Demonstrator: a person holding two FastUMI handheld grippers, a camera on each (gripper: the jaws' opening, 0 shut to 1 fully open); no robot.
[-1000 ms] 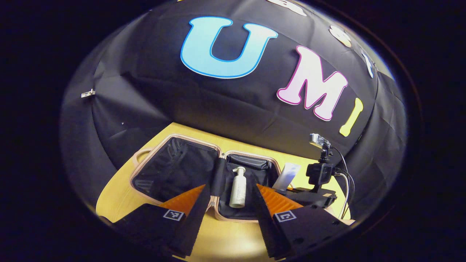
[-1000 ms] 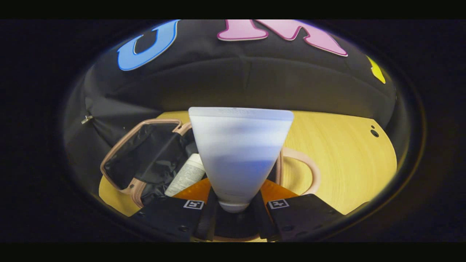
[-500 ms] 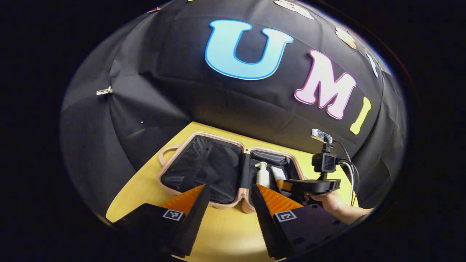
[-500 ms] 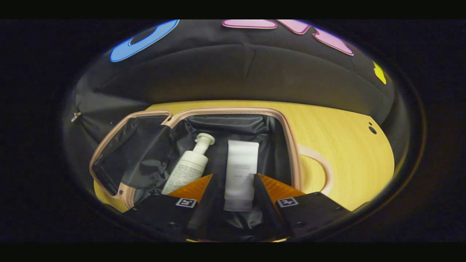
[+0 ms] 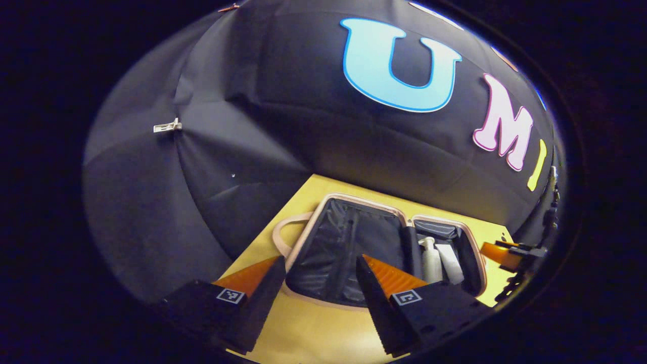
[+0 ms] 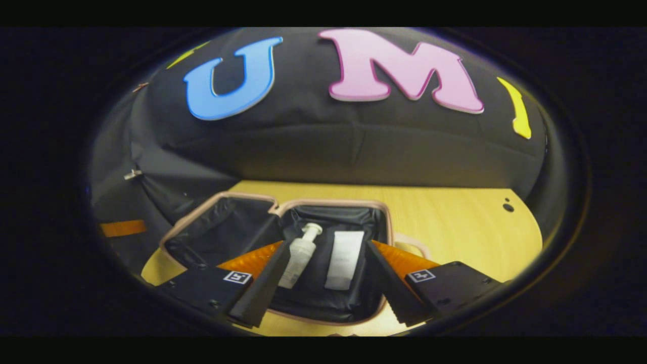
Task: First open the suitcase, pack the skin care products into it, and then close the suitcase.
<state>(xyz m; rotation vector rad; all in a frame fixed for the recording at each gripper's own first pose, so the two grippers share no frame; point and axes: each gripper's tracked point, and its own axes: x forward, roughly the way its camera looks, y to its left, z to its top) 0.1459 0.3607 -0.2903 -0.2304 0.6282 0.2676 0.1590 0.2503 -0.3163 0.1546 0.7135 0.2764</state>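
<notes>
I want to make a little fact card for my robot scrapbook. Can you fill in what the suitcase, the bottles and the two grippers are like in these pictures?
suitcase: open flat on the yellow table, pink rim, black lining
pump bottle: white, lying inside the suitcase's right half
tube: white, lying beside the pump bottle, same half
left half of suitcase: nothing packed in it
left gripper: open, holding nothing, above the left half's near edge
right gripper: open, holding nothing, above the packed half
done: both products packed
left to do: close the suitcase
</notes>
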